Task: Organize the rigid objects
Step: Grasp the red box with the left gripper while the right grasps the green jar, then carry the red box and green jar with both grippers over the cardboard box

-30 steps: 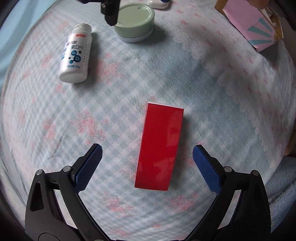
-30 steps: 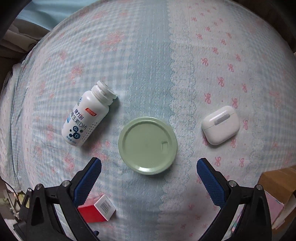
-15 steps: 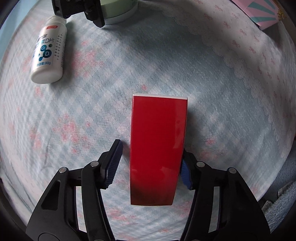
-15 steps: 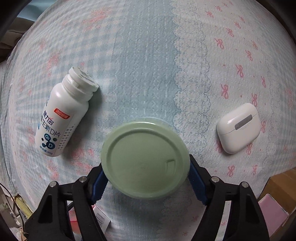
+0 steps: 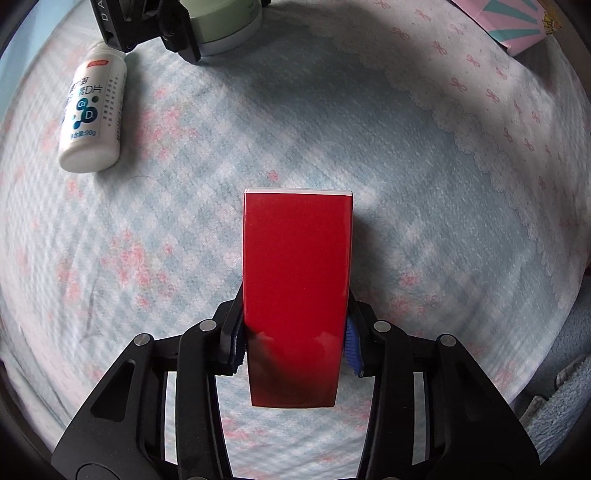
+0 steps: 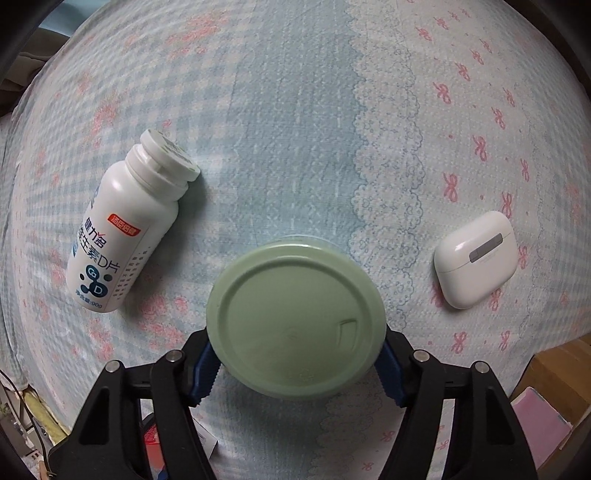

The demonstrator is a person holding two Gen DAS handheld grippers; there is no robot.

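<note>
the left gripper (image 5: 293,341) points down at the bed, and its jaws have just been closing; the blue pads (image 5: 352,347) now press on both long sides of a red box (image 5: 297,295), so it has the box clamped near its lower end. the box runs from the lower centre of the left wrist frame up to the middle, its white-edged far end uppermost. around it lies a blue checked bedspread (image 5: 406,147) with pink flowers and a lace band. a white pill bottle (image 5: 92,118) lies on its side at the upper left of that frame. a pink striped box (image 5: 517,26) shows at the top right corner.

the right gripper (image 6: 295,367) also points down, and its jaws have just been closing; its blue pads (image 6: 203,376) sit against the two sides of a round green jar (image 6: 295,321), gripping it at the lower centre of the right wrist frame. the same jar and gripper show at the top edge of the left wrist frame. the pill bottle lies to the left of the jar, cap toward the top of the frame, apart from it. a white earbud case (image 6: 474,258) rests at the right, well apart from the jar.
</note>
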